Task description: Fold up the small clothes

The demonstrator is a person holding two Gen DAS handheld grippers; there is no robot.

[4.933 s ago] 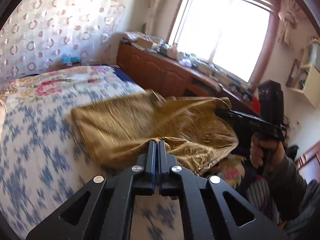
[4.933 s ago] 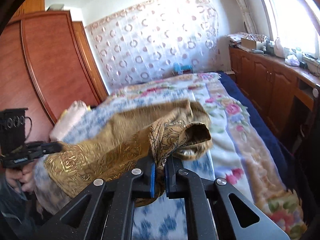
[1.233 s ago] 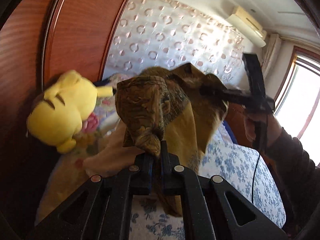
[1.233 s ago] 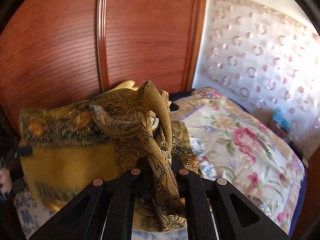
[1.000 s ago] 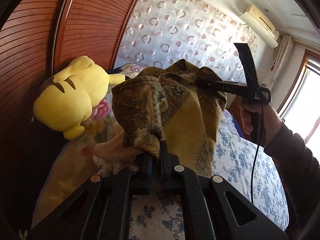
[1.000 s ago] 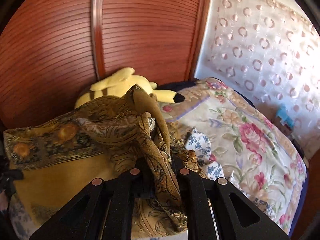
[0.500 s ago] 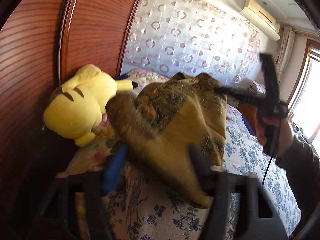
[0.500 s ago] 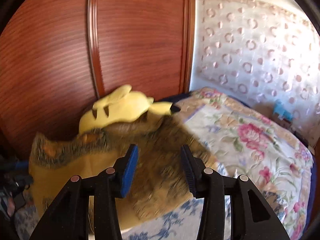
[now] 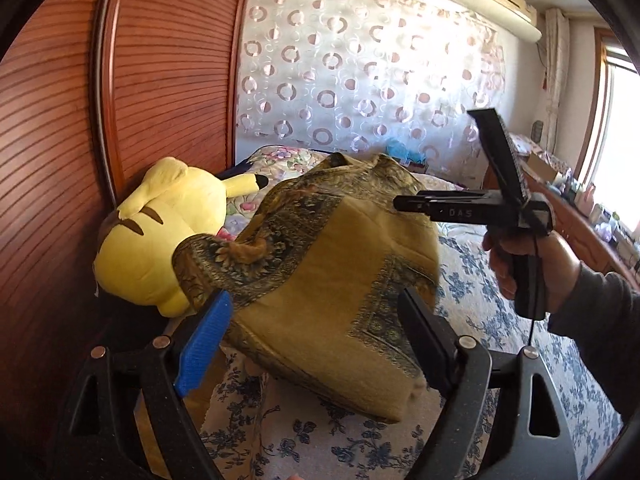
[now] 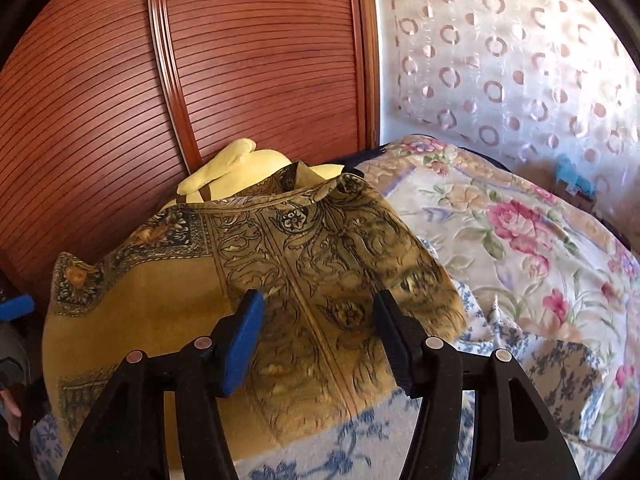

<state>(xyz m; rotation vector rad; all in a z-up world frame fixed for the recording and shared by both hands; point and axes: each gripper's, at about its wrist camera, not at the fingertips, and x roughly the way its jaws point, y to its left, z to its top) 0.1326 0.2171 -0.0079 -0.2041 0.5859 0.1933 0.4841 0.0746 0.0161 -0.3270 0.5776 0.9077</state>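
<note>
On the floral bedspread (image 10: 520,240) by the wooden headboard (image 10: 260,60), both jaws just spread off the cloth (image 10: 180,300).

So the folded cloth (image 9: 332,280) sits on the bed (image 9: 500,320) near the headboard (image 9: 60,140), leaning against the plush toy (image 9: 160,240) behind it. Floral quilt (image 10: 520,240) lies to its right, curtain (image 10: 500,60) hangs behind that. Cabinet (image 9: 576,216) runs under the window (image 9: 624,152).
</note>
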